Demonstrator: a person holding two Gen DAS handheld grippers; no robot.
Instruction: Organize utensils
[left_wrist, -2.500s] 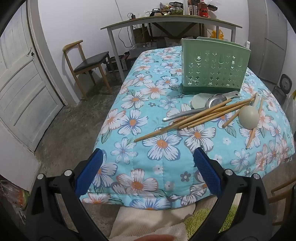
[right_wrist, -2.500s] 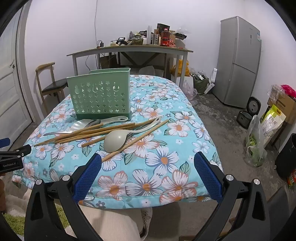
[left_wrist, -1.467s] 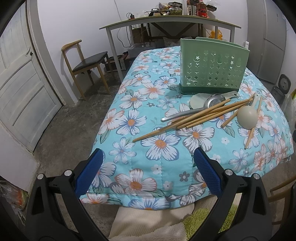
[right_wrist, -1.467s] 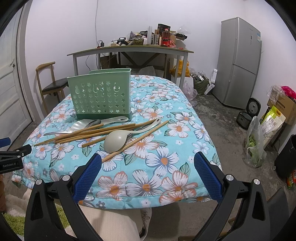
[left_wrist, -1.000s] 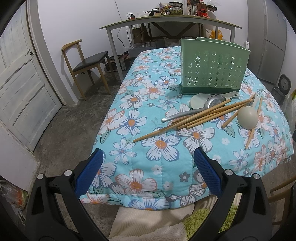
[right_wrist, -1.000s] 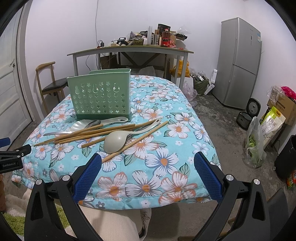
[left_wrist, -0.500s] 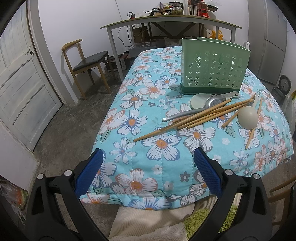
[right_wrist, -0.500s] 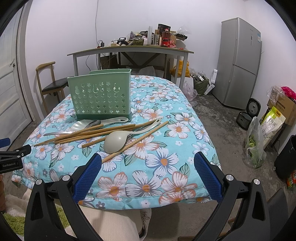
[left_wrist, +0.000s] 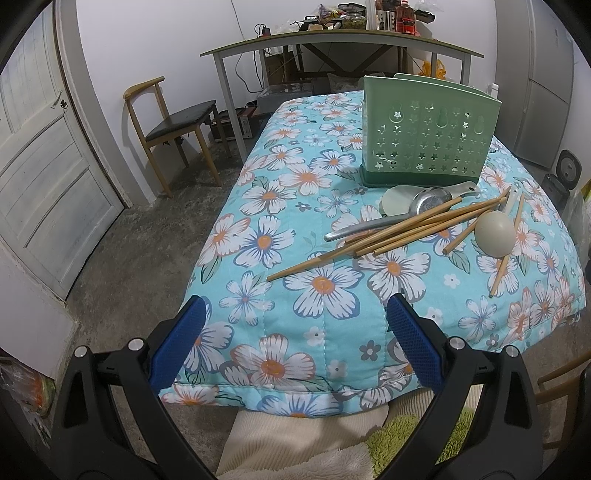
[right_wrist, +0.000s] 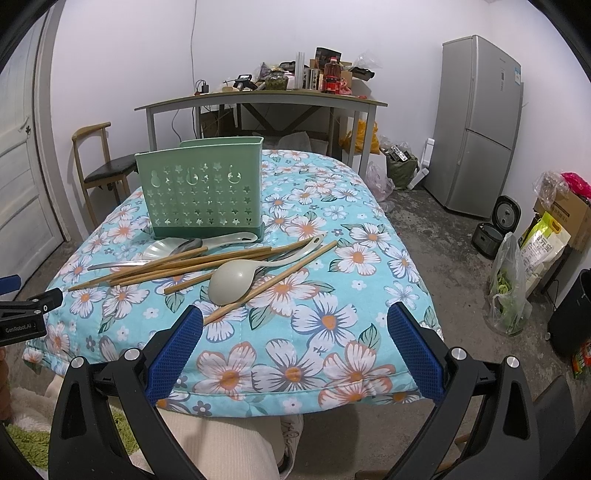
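The holder (right_wrist: 202, 192) hides whatever is inside it. Just in front of it, chopsticks (right_wrist: 192, 264) cover parts of the spoons (right_wrist: 232, 282). Nearer than that pile, bare quilt (right_wrist: 295, 332) runs to its edge, where left gripper (left_wrist: 293, 341) and right gripper (right_wrist: 293, 345) hover released, empty.

A turquoise quilted cover (right_wrist: 332, 325) printed with white, orange-centred flowers carries a mint-green plastic utensil caddy (right_wrist: 201, 195) pierced with star cut-outs at 12 o'clock, tan bamboo chopsticks (right_wrist: 184, 267), a pale sage plastic ladle (right_wrist: 232, 282); blue textured gripper pads (right_wrist: 173, 350).
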